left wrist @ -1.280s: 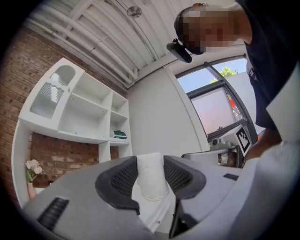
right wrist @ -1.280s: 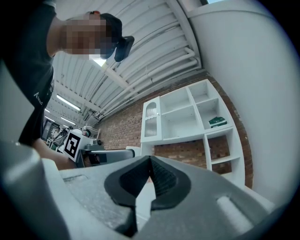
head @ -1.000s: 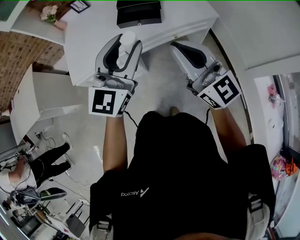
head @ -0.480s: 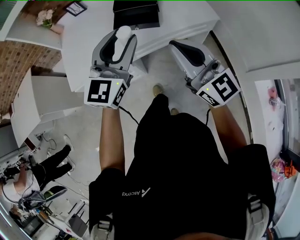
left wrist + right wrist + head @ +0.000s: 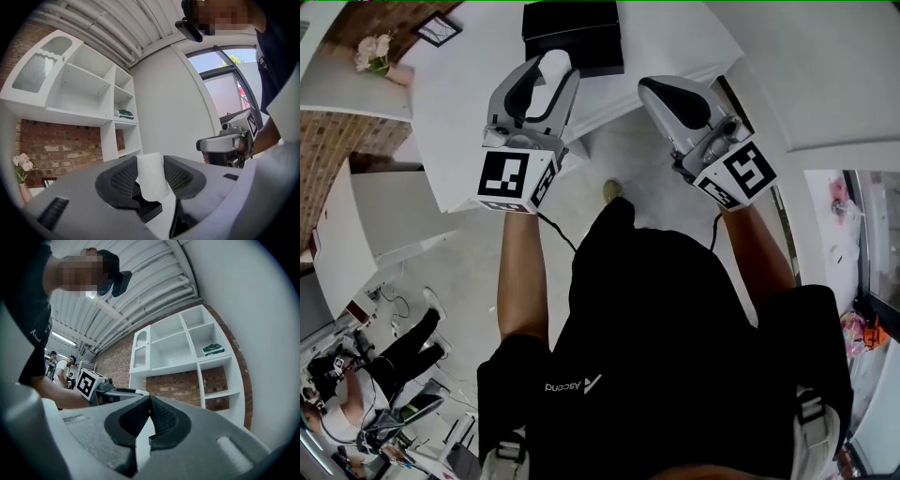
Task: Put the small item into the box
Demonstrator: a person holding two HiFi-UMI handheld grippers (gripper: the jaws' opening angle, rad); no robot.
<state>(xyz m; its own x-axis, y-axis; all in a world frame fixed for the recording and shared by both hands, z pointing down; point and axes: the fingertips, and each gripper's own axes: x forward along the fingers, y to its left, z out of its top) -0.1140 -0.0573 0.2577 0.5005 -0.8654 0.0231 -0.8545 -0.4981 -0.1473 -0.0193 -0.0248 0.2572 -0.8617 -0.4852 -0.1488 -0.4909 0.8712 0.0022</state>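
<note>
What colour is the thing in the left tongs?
White; small cylindrical item, clearest in the left gripper view.

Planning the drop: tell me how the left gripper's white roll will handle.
The white roll looks light and fairly stiff: it sits undeformed, tilted, between the jaws of the left gripper. Being cylindrical, it may roll if it lands sideways in the black box.

The small item (image 5: 151, 180) is a white, stubby cylinder with a soft, papery surface. It stands clamped between the jaws of the left gripper (image 5: 549, 66), slightly tilted, with its rounded top poking out past the jaw tips. The box (image 5: 572, 33) is black and rectangular. It sits on the white tabletop (image 5: 478, 84) just beyond that gripper's tips, a little to their right.
</note>
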